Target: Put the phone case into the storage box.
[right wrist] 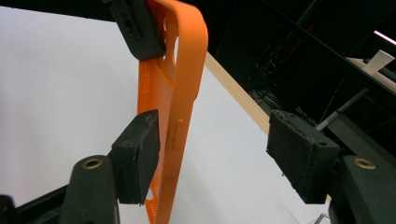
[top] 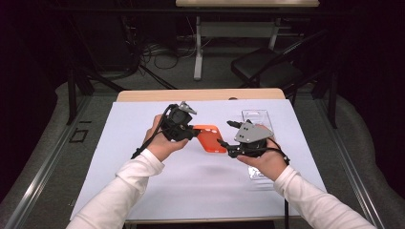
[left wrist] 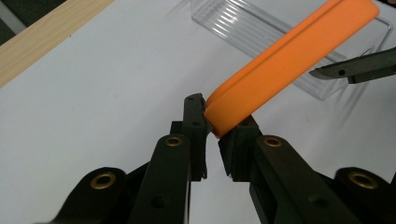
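In the middle of the high view the orange phone case [top: 210, 137] hangs in the air between the two hands, its long axis running from the left gripper [top: 191, 132], which pinches one end, down to the right toward the right gripper [top: 228, 143]. In the right gripper view, this gripper's jaws stand spread around the case's edge, the left pad [right wrist: 137, 156] perhaps touching it, the other well apart, so the left hand carries it. I count one orange case, one clear plastic tray [top: 255, 117] right of centre, and two grippers
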`<state>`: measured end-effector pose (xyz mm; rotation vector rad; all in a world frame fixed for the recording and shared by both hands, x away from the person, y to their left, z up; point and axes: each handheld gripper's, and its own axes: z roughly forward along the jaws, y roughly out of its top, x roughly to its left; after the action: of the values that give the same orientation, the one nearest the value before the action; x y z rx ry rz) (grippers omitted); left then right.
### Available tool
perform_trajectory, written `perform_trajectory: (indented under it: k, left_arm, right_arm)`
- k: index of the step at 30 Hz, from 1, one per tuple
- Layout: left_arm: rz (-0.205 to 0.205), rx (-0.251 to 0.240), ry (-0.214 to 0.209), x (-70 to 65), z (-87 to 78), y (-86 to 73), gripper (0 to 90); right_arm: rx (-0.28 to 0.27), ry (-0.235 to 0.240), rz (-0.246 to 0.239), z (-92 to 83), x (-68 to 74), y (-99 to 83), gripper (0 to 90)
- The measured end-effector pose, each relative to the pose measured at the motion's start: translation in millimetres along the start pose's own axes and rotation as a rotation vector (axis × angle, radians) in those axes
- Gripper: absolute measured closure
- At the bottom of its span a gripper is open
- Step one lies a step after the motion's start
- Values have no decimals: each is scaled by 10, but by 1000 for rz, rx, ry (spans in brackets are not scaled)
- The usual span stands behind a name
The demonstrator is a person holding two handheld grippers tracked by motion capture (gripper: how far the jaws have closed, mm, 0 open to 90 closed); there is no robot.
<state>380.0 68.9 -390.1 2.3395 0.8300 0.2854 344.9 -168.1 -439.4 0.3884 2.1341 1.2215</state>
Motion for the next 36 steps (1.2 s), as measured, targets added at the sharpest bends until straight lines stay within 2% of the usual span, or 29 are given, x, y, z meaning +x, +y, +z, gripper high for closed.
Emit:
perform_trajectory:
  k: [8, 18, 26, 34, 36]
  left_arm:
    - [-6, 61, 16, 36, -11, 119, 813]
    - [-62, 135, -13, 174, 91, 171, 813]
    - [-120, 177, -36, 280, 102, 232, 813]
    - [-172, 226, -40, 293, 128, 264, 813]
    - [-195, 234, -42, 303, 133, 267, 813]
  right_arm:
    - [4, 13, 3, 3, -5, 30, 343]
    - [17, 12, 8, 20, -19, 33, 351]
    - [39, 24, 39, 36, -48, 20, 372]
    - [49, 21, 41, 43, -73, 29, 381]
    - [55, 20, 40, 49, -81, 27, 382]
